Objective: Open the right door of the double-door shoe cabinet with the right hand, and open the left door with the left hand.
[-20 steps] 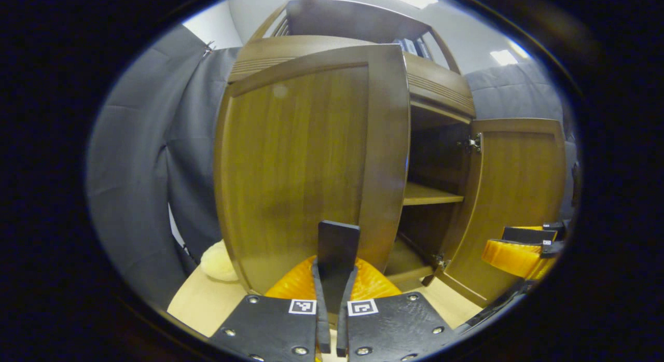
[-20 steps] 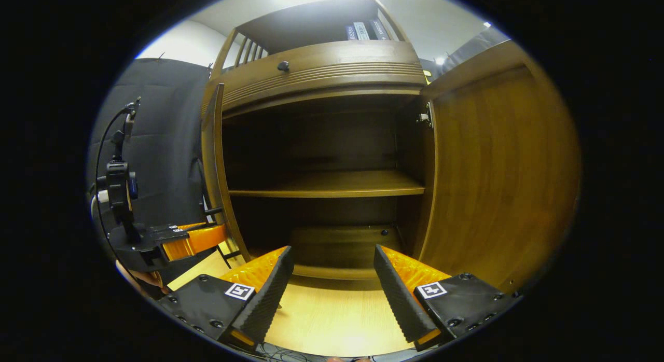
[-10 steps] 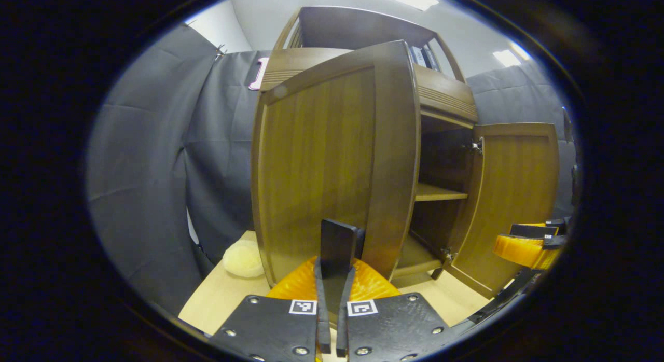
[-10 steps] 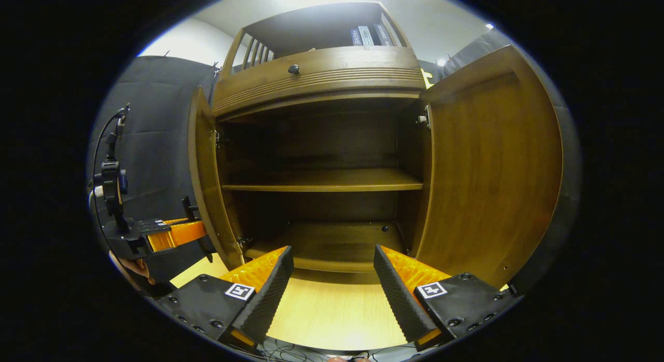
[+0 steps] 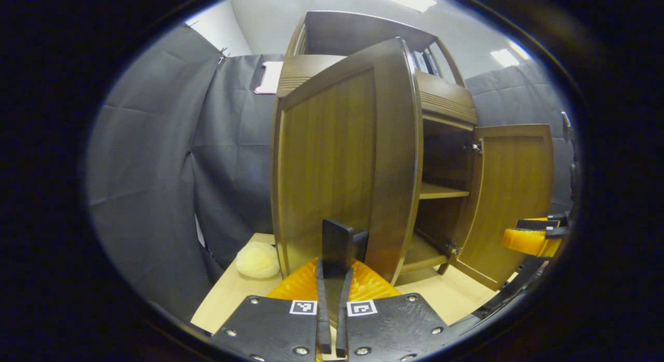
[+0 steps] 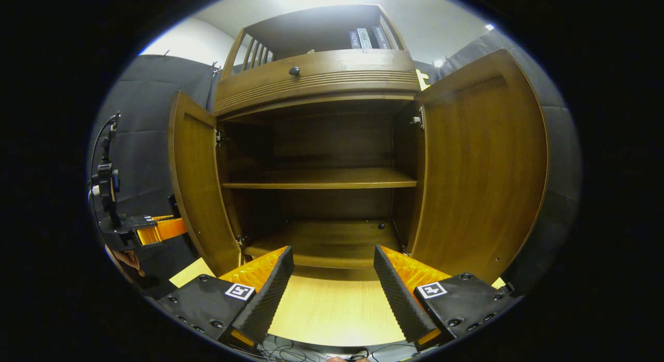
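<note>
Swung wider since a second ago: left door point(image 5: 337, 159), hinged further out at 12 o'clock of the left gripper point(image 5: 332, 300), with more of the booth curtain now showing beside it at 9 o'clock. Drawn back a little too, in the right gripper view, so both doors now fall within it.

Left gripper: fingers closed down to a thin slit, pinching a dark flat handle point(image 5: 337, 242) standing upright from the door's lower free edge; both fingers appear pressed on it. Beyond it, door panel edge-on and tall, long axis vertical, running up toward 12 o'clock. Further out at 3 o'clock, shelf point(image 5: 441, 192) inside the shoe cabinet point(image 5: 446, 100), then the right door point(image 5: 513, 196) standing wide. Low at 8 o'clock, a pale fuzzy lump point(image 5: 257, 259) on the light wooden floor board point(image 5: 228, 294).

Right gripper point(image 6: 332, 289): fingers spread wide apart, nothing between them, aimed into the open cabinet at 12 o'clock. Right door at 2 o'clock, already fully swung. Left door at 10 o'clock, about square to the cabinet front.

Judged nearly done: only a last outward pull toward 9 o'clock left for the nearer left gripper, about the vertical hinge line.
</note>
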Demonstrator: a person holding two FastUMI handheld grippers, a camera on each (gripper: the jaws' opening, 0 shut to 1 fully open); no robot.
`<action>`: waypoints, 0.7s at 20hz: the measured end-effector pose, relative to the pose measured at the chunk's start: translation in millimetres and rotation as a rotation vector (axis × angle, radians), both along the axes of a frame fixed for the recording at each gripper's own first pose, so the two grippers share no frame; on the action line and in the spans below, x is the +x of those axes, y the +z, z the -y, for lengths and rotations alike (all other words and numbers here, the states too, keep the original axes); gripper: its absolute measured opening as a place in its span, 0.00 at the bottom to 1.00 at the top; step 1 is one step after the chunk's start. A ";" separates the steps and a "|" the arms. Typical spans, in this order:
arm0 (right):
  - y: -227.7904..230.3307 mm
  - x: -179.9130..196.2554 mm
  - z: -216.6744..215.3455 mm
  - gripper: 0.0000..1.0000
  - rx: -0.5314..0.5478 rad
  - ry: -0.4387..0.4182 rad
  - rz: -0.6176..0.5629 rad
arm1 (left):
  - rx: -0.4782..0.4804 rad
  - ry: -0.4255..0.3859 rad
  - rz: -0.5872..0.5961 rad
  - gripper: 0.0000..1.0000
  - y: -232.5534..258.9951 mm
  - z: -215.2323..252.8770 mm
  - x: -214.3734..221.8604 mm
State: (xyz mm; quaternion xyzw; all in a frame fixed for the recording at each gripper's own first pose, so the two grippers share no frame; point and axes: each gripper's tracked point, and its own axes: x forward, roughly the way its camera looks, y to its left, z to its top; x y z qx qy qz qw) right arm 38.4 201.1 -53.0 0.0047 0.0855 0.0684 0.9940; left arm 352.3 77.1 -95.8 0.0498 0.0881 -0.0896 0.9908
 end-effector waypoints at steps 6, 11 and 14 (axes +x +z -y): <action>-0.8 -5.8 -4.1 0.92 -0.016 0.007 -0.006 | 0.024 -0.012 0.029 0.06 5.7 -0.2 -2.3; 2.5 -4.3 -13.1 0.93 -0.038 0.023 -0.013 | 0.112 -0.017 0.051 0.05 5.5 -6.6 -0.2; 9.5 -3.2 -14.3 0.92 -0.069 0.025 0.004 | 0.127 -0.060 0.058 0.05 6.5 -2.1 -4.1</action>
